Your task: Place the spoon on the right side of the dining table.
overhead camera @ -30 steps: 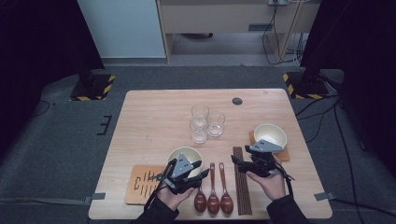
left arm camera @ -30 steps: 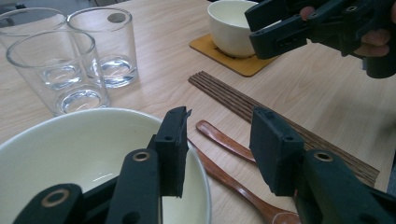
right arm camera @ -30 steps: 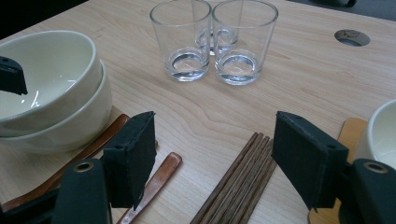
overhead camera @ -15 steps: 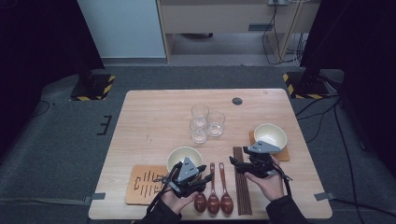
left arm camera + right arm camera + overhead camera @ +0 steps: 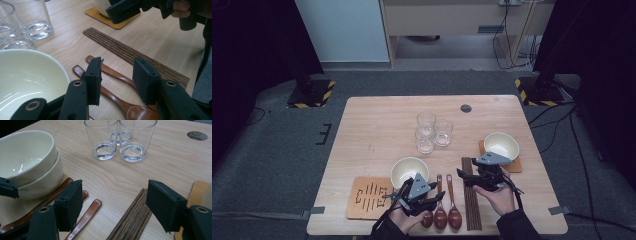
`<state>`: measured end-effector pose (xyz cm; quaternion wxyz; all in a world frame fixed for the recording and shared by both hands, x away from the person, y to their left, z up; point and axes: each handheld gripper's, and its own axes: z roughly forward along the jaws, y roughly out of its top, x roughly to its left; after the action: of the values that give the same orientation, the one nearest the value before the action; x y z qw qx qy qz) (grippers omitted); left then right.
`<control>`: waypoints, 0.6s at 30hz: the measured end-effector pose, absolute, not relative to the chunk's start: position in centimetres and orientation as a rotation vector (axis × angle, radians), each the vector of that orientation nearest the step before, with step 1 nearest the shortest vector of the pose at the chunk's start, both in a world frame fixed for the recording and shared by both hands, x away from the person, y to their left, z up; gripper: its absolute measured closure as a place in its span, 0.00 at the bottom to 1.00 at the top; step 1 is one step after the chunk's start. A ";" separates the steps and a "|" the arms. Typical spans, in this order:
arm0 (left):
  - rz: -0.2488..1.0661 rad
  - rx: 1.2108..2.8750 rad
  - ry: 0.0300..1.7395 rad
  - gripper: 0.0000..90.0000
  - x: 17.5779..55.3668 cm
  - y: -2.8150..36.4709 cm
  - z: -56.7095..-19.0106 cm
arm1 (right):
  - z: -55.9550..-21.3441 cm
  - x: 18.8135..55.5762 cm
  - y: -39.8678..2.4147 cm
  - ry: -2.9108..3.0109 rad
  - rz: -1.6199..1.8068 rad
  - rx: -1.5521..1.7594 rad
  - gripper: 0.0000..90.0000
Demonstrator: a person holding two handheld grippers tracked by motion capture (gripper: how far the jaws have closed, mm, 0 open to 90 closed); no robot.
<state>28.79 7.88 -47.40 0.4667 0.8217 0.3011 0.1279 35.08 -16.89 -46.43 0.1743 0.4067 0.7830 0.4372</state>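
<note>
Cut-out line marks on coaster, no readable text

Lab or recording studio, not home. Lone wooden table on grey carpet floor. Black curtains both sides. Stand bases with yellow-black hazard tape at far table corners. Cables trail across floor. Tape marks on carpet. Tableware laid out as staged test setup.
</note>
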 end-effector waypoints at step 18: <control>0.279 2.073 0.708 0.64 28.0 6.5 -48.7 | -46.7 34.8 -16.6 2.233 1.234 1.148 0.33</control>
<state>28.04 6.48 -48.72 0.4500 0.8382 0.2865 0.1129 34.79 -16.64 -46.72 0.1709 0.4043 0.7864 0.4346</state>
